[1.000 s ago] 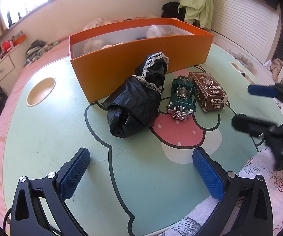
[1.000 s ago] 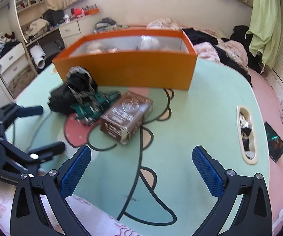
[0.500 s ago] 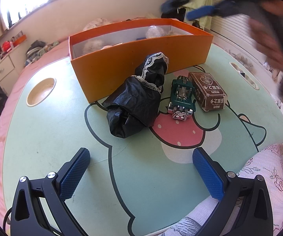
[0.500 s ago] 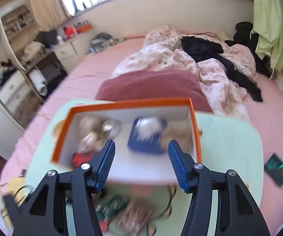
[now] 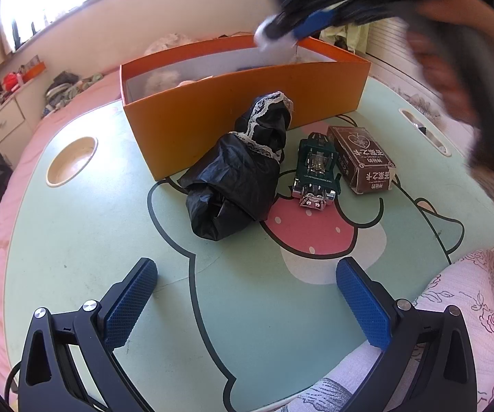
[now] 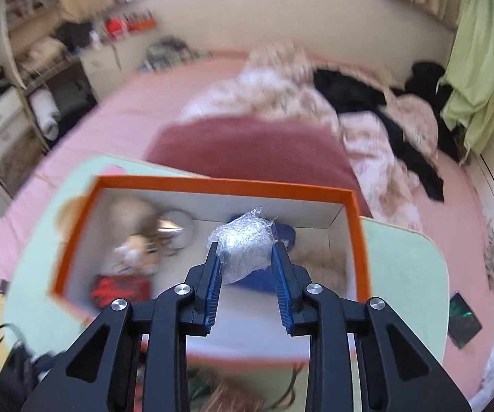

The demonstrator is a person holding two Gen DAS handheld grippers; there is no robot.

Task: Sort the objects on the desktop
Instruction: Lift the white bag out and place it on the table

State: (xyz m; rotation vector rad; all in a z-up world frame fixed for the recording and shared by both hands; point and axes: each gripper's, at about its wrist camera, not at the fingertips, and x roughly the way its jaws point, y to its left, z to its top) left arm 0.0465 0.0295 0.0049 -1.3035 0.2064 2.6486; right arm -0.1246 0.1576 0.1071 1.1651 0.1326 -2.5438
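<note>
My right gripper [image 6: 246,257] is shut on a crumpled clear plastic wad [image 6: 245,240] and holds it above the open orange box [image 6: 219,182]. The same gripper shows blurred at the top of the left wrist view [image 5: 291,31], over the box's far right corner [image 5: 332,65]. My left gripper [image 5: 247,295] is open and empty, low over the green table [image 5: 75,240]. A black bundle with lace trim [image 5: 240,168], a green and chrome gadget [image 5: 315,175] and a brown carton [image 5: 362,158] lie in front of the box.
The box holds a blue item [image 6: 264,281], a red item [image 6: 119,290], a plush toy [image 6: 137,250] and other things. The table has a round cup recess [image 5: 71,161] at left and a slot [image 5: 425,130] at right. A bed with clothes lies behind.
My right gripper rose from the table's front, went over the box and closed on the plastic wad. The left gripper has not moved.
</note>
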